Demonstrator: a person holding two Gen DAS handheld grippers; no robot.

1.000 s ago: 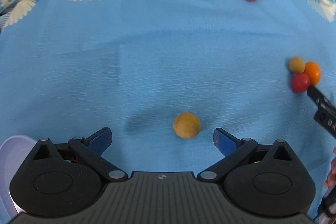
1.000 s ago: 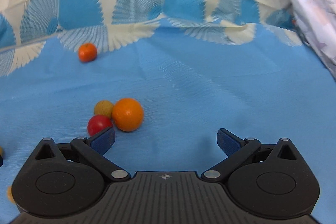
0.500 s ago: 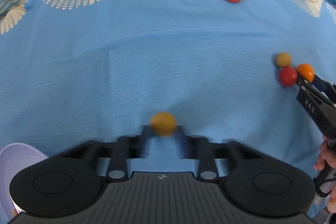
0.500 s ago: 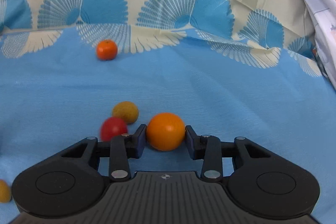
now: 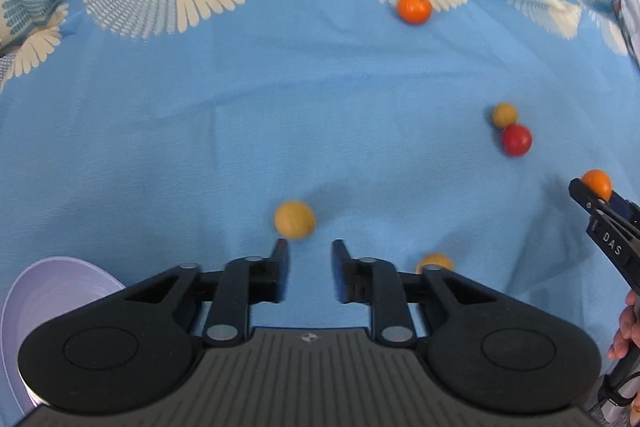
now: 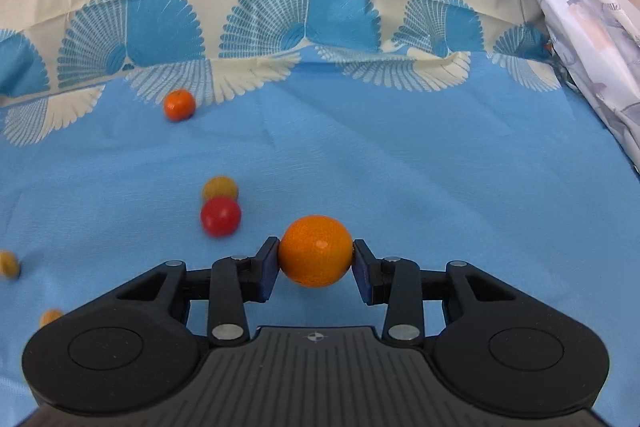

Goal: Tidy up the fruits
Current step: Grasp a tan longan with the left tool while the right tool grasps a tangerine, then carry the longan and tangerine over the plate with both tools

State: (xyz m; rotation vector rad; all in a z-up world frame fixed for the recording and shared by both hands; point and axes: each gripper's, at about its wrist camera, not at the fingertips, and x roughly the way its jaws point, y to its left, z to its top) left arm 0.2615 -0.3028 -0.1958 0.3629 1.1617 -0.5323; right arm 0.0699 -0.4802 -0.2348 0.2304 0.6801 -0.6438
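Two claws in view, each w/ its own job. R claw is clamped on an orange: both blue pads press its sides, the fruit sits btwn the fingertips and clear of the blue cloth that covers the bench; its jaws have just been closing onto that orange. In the L wrist view the same claw shows at the right edge w/ the orange at its tip, and a person's fingers wrap the handle below. L claw stands narrow, a small gap btwn the pads and nothing in it but cloth; its jaws have just been opening a little. A yellow fruit lies on the cloth just past the L fingertip, blurred, not btwn the pads; can't tell if it touches the tip. Another small yellow fruit peeks out behind the claw's right linkage, partly hidden. A red fruit and a small tan fruit lie touching each other, well to the right of the L claw, near the R claw and to its left. A tangerine sits alone far back, near the cloth's white feather print. A pale bowl shows at the lower left corner beside the L claw; its inside is mostly hidden.
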